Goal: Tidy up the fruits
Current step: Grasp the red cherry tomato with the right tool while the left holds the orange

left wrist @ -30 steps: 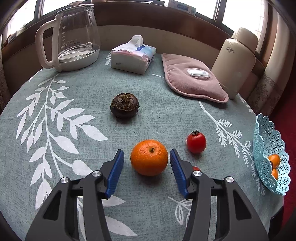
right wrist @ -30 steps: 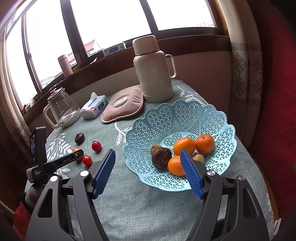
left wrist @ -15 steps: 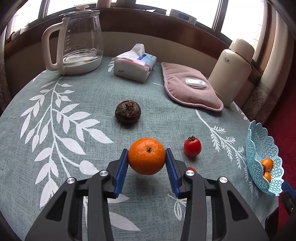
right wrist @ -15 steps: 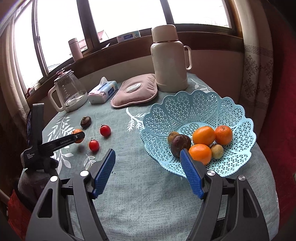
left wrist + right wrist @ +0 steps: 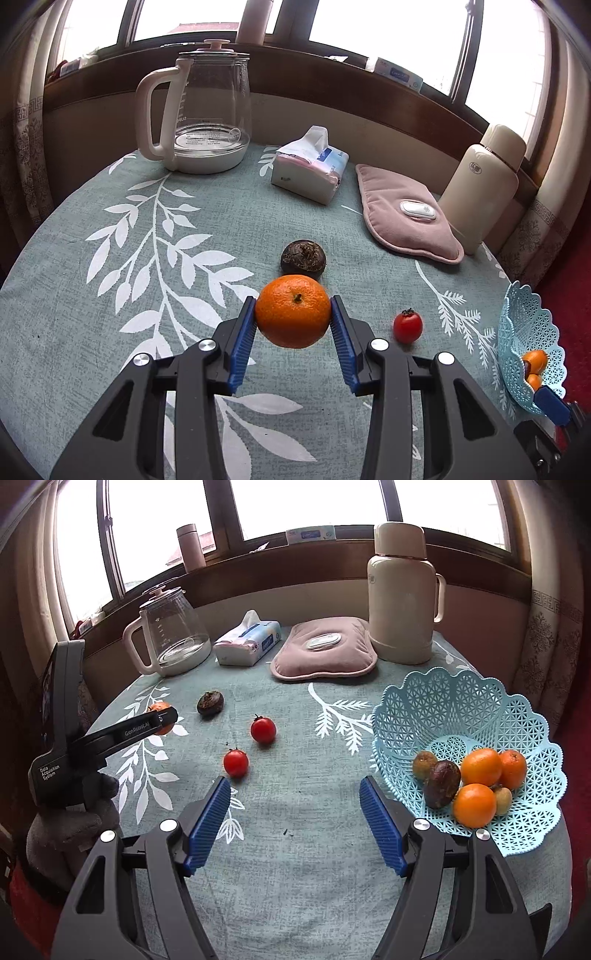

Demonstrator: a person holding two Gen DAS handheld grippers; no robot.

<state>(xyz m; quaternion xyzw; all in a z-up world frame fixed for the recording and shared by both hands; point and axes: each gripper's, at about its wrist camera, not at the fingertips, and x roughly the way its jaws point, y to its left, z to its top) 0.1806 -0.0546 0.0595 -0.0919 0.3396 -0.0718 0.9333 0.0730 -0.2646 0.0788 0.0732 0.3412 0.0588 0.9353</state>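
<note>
My left gripper (image 5: 293, 319) is shut on an orange (image 5: 293, 312) and holds it above the table; it also shows in the right wrist view (image 5: 162, 718). A dark round fruit (image 5: 303, 257) lies just beyond it, a cherry tomato (image 5: 407, 326) to its right. In the right wrist view two tomatoes (image 5: 263, 729) (image 5: 235, 762) and the dark fruit (image 5: 210, 702) lie on the cloth. The blue lattice basket (image 5: 443, 709) at right holds several fruits, among them oranges (image 5: 481, 767). My right gripper (image 5: 295, 814) is open and empty above the cloth, left of the basket.
A glass kettle (image 5: 205, 110), a tissue pack (image 5: 310, 173), a pink heat pad (image 5: 404, 218) and a cream thermos (image 5: 484, 184) stand along the far side of the round table. The basket (image 5: 517, 332) sits near the table's right edge.
My left gripper closed on the orange and lifted it off the table. My right gripper swung left, away from the basket toward the tomatoes, staying open.
</note>
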